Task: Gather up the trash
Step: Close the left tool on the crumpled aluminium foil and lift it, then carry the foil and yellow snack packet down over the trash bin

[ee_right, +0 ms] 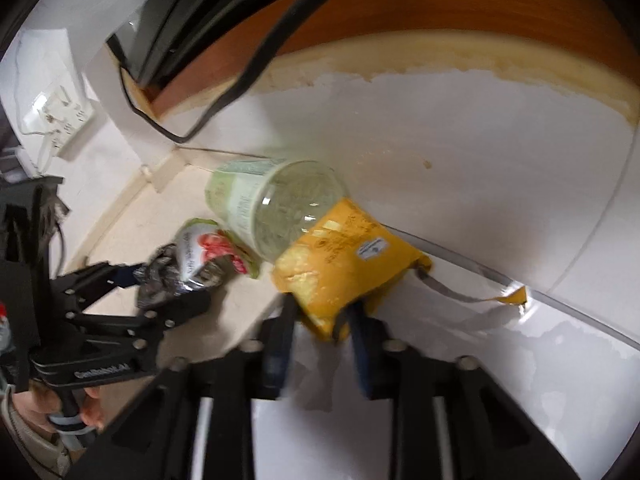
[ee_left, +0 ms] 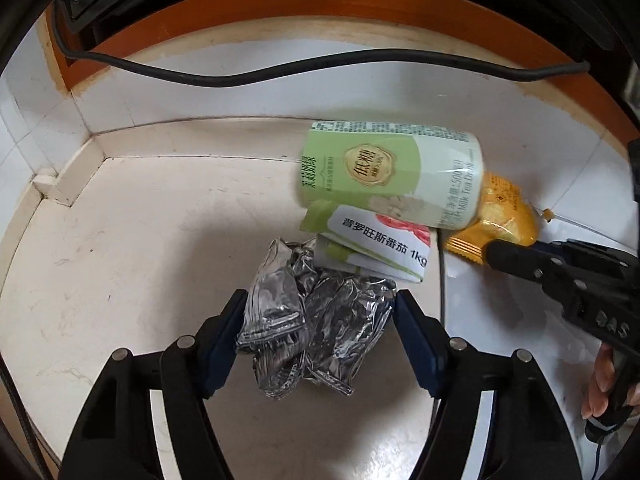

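A crumpled silver foil wrapper (ee_left: 316, 320) lies on the cream counter between the fingers of my left gripper (ee_left: 320, 308), which press its sides. Behind it lie a white and green tomato package (ee_left: 372, 248) and a green milk tea bottle (ee_left: 392, 176) on its side. My right gripper (ee_right: 320, 320) is shut on the lower edge of a yellow snack bag (ee_right: 348, 264), which leans against the bottle (ee_right: 276, 204). The right gripper shows in the left wrist view (ee_left: 492, 252) at the bag (ee_left: 500, 212). The left gripper (ee_right: 132, 280) and foil (ee_right: 160, 276) show in the right wrist view.
A black cable (ee_left: 240, 76) runs along the white tiled wall under an orange wooden frame (ee_left: 320, 4). A low ledge (ee_left: 80, 168) borders the counter at the left corner. A wall socket (ee_right: 60, 116) is at the left. A thin strip (ee_right: 448, 288) trails from the bag.
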A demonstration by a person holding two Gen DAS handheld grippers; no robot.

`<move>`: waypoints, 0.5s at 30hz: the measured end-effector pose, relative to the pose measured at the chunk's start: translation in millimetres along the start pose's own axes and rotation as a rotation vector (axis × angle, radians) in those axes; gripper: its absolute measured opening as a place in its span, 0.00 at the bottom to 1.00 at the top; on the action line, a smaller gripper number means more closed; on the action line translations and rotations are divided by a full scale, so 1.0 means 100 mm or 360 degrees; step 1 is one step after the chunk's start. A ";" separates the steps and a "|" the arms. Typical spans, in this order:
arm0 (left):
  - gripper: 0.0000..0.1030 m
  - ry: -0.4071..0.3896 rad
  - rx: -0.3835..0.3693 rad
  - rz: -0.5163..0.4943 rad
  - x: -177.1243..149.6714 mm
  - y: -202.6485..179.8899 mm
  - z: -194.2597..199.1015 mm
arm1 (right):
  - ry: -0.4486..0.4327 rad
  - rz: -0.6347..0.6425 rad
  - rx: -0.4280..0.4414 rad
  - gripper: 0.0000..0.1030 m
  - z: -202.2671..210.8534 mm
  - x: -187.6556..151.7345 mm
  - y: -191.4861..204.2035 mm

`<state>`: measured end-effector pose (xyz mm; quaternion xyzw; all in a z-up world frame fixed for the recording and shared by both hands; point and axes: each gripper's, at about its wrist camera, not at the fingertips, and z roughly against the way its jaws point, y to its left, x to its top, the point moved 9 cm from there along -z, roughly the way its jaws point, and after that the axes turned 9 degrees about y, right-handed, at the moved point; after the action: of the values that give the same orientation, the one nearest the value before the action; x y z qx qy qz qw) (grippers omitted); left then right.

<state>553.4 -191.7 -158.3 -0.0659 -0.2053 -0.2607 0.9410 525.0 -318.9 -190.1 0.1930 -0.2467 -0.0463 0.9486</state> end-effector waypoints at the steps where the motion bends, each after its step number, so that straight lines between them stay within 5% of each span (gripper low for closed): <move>1: 0.68 -0.0005 0.0000 -0.0003 -0.03 0.00 0.02 | -0.0001 0.0009 0.0002 0.10 0.00 -0.01 0.01; 15: 0.68 -0.0123 -0.0040 0.0153 -0.78 0.09 0.86 | -0.0034 0.0158 0.0154 0.02 0.66 -0.70 0.50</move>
<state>467.3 -127.9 -113.2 -0.0974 -0.2347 -0.2151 0.9429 431.3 -282.8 -149.7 0.2256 -0.2681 0.0106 0.9366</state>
